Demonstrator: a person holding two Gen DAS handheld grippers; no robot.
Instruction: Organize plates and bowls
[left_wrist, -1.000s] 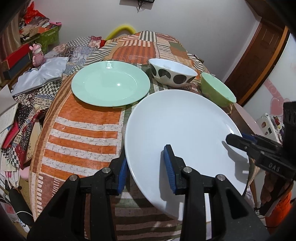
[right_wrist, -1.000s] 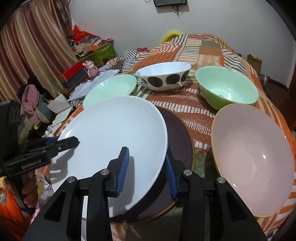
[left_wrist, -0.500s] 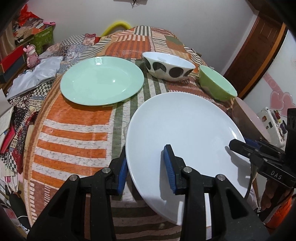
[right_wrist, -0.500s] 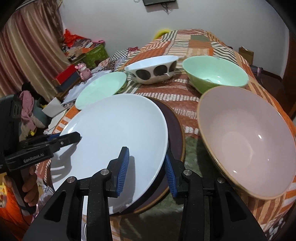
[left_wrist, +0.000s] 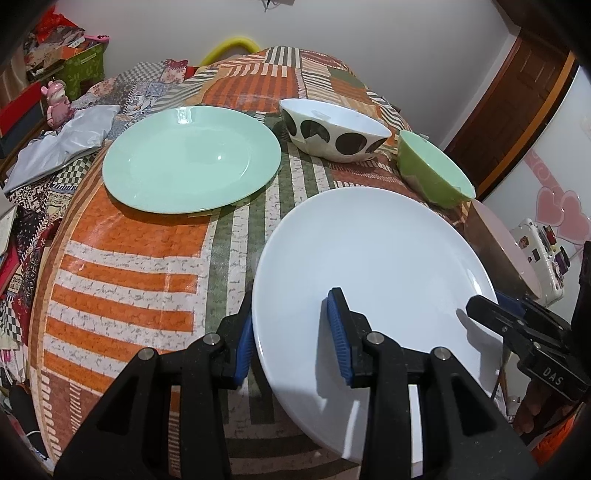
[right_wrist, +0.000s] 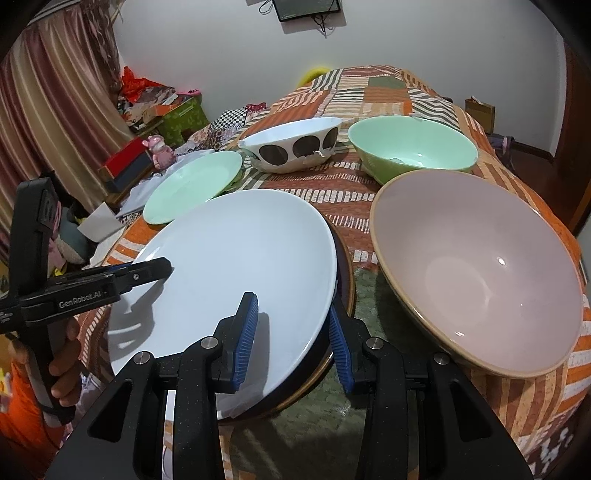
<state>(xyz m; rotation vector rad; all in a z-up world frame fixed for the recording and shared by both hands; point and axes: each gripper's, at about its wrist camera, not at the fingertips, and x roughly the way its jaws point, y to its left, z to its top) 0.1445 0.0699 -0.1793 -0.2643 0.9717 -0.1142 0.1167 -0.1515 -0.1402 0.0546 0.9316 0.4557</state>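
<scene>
Straddling opposite rims of white plate (left_wrist: 373, 266): left gripper (left_wrist: 293, 341) and right gripper (right_wrist: 293, 341), jaws parted, pads not visibly pressing; grip cannot be confirmed. Plate sits atop dark plate (right_wrist: 345, 280), beside pink bowl (right_wrist: 480, 280). Risks: uneven squeeze tilting plate, sliding off, knocking pink bowl.

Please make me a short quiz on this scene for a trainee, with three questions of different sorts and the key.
1. True or false: the white plate has only the cloth below it.
2. Which bowl is nearest the right tool? A. pink bowl B. spotted bowl C. green bowl
3. How many bowls show in the right wrist view?

Key:
1. False: a dark plate shows below it.
2. A.
3. Three.
</scene>
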